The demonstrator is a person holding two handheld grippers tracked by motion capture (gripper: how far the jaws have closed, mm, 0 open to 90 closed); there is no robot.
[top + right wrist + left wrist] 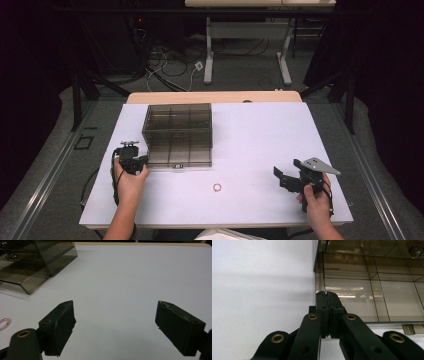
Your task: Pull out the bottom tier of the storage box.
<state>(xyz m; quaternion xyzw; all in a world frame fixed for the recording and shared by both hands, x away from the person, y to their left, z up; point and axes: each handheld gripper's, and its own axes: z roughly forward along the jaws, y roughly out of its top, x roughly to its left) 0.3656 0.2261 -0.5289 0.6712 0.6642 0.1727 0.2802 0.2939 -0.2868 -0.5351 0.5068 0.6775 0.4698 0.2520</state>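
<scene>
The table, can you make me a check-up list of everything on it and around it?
Surface: white rectangular table top, bare and flat.
Job's things: smoky see-through plastic compartment box, lid down; small pink ring lying in front of it.
Clutter: nothing seen.
Grippers: left gripper shut, tips at the box's left front corner; right gripper open over bare table.
Cables: black cable by the left hand; loose cables on the floor.
Surroundings: grey floor, another table behind.

Smoky clear compartment box (178, 135), lid closed, table's left half; left claw (145, 159) touching corner.
</scene>
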